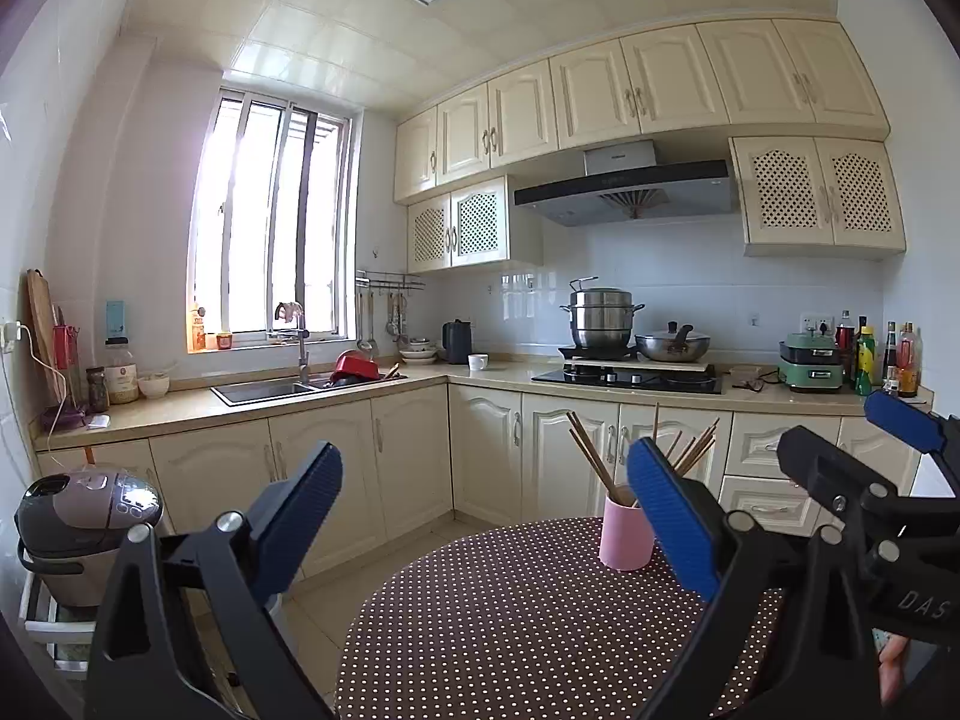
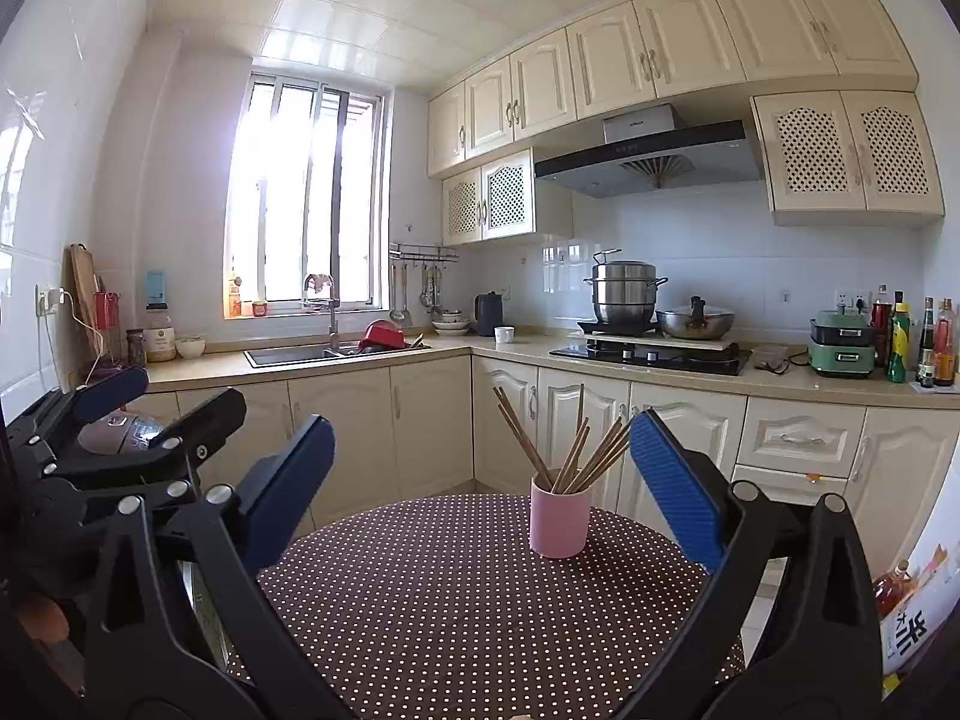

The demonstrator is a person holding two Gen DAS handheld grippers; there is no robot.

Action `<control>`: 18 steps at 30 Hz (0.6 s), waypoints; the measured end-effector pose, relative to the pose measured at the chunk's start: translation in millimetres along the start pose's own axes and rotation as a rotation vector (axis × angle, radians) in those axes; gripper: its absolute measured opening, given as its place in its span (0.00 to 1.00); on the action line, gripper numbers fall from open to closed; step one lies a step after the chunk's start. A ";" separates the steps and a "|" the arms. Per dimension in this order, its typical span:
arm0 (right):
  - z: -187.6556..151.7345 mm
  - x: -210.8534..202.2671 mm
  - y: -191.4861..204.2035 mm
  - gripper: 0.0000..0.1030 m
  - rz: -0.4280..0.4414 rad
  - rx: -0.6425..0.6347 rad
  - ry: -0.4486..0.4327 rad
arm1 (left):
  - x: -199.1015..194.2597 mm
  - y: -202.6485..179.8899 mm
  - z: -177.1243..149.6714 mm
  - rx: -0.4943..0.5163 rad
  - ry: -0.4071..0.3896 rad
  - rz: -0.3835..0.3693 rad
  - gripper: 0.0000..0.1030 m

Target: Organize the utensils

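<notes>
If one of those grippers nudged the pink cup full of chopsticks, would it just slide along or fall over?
Probably tip rather than slide. The pink cup is tall and narrow, and the chopsticks fan out well above its rim, which likely makes it top-heavy. The dotted tablecloth may also grip its base. If it tipped, the loose chopsticks would probably spill and roll.

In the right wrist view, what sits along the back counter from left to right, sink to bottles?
Sink → red bowl → dark kettle → white cup → steel steamer pot → wok → green appliance → bottles.
</notes>
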State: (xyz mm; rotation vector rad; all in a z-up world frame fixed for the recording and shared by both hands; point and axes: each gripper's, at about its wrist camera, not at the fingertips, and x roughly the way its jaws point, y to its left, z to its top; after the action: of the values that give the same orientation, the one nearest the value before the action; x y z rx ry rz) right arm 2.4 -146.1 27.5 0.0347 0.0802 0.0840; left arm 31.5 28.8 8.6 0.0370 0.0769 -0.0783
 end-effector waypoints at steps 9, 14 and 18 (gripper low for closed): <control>-0.4 2.9 -1.4 0.94 0.006 0.009 0.009 | 4.5 1.2 -1.7 0.006 0.003 0.002 0.91; 0.0 4.3 -0.8 0.94 0.004 0.009 0.011 | 4.4 2.0 -2.6 0.007 0.005 0.002 0.91; -0.5 4.2 -0.7 0.94 0.003 0.009 0.012 | 4.6 0.9 -2.6 0.009 0.006 0.004 0.91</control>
State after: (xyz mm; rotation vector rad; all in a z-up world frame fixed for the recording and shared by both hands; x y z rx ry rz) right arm 6.6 -146.4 26.7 0.0430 0.0922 0.0872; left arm 35.9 29.5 5.7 0.0464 0.0824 -0.0750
